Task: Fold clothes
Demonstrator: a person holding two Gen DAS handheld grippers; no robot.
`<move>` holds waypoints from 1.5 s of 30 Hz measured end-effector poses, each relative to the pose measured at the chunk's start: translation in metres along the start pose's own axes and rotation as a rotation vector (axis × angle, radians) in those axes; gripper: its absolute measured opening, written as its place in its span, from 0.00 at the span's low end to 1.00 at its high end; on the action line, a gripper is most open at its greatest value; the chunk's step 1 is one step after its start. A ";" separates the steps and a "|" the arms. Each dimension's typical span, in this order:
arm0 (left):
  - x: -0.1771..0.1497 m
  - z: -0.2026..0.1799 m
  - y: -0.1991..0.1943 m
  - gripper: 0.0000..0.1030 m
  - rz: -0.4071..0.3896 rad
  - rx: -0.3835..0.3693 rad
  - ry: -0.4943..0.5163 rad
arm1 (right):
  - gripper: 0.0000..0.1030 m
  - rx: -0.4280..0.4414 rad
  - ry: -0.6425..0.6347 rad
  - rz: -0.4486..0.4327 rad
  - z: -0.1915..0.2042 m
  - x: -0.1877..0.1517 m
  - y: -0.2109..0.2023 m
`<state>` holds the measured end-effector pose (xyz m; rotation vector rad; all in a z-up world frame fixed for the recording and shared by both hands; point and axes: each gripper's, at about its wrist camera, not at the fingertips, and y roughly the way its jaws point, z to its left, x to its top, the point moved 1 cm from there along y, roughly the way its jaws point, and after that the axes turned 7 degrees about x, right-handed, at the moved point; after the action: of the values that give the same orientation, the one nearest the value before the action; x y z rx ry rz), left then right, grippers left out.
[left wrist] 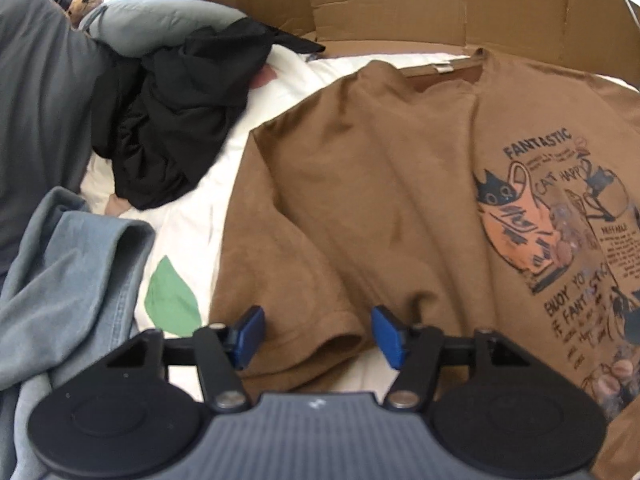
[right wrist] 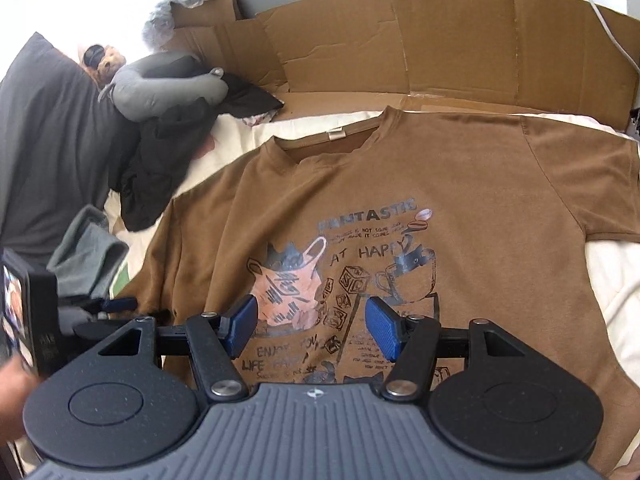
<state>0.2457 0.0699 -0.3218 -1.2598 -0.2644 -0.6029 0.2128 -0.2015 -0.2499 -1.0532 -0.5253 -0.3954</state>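
Observation:
A brown T-shirt (left wrist: 360, 184) with a cat and coffee print lies face up on the cream bed cover (left wrist: 192, 216), collar toward the far cardboard. My left gripper (left wrist: 318, 332) is open, its blue pads on either side of the cuff of the shirt's left sleeve (left wrist: 320, 336). In the right wrist view the same T-shirt (right wrist: 460, 184) fills the middle. My right gripper (right wrist: 308, 326) hangs open over the lower part of the print, nothing between its pads. The left gripper's blue finger (right wrist: 120, 303) shows at the left edge there.
A black garment (left wrist: 176, 128) is heaped at the far left beside a grey cushion (left wrist: 160, 24). Light blue denim (left wrist: 68, 280) lies bunched at the near left. A cardboard wall (right wrist: 440, 36) runs along the far side of the bed. A dark grey pillow (right wrist: 48, 152) stands at the left.

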 end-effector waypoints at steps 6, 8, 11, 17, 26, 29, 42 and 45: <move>0.009 0.044 0.004 0.10 0.014 -0.031 -0.098 | 0.64 -0.002 -0.004 0.012 0.001 -0.003 0.001; 0.015 0.063 0.005 0.04 0.018 -0.029 -0.141 | 0.64 -0.009 -0.019 0.018 0.003 -0.003 0.003; 0.022 0.091 0.007 0.04 0.024 -0.025 -0.207 | 0.64 -0.024 -0.038 0.030 0.004 -0.004 0.005; 0.038 0.141 0.016 0.03 0.043 -0.017 -0.314 | 0.64 -0.020 -0.034 0.051 0.002 -0.008 0.010; 0.044 0.169 0.038 0.03 0.070 0.009 -0.367 | 0.64 -0.027 -0.060 0.084 0.007 -0.012 0.021; 0.041 0.182 0.049 0.03 0.087 0.018 -0.415 | 0.64 -0.027 -0.076 0.099 0.010 -0.015 0.024; 0.032 0.199 0.094 0.14 0.116 0.046 -0.471 | 0.64 -0.038 -0.195 0.190 0.019 -0.028 0.038; 0.024 0.197 0.091 0.35 0.117 0.052 -0.487 | 0.64 -0.035 -0.185 0.188 0.019 -0.028 0.038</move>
<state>0.3434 0.2650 -0.3240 -1.3498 -0.6021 -0.1797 0.2069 -0.1663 -0.2862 -1.1690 -0.5797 -0.1428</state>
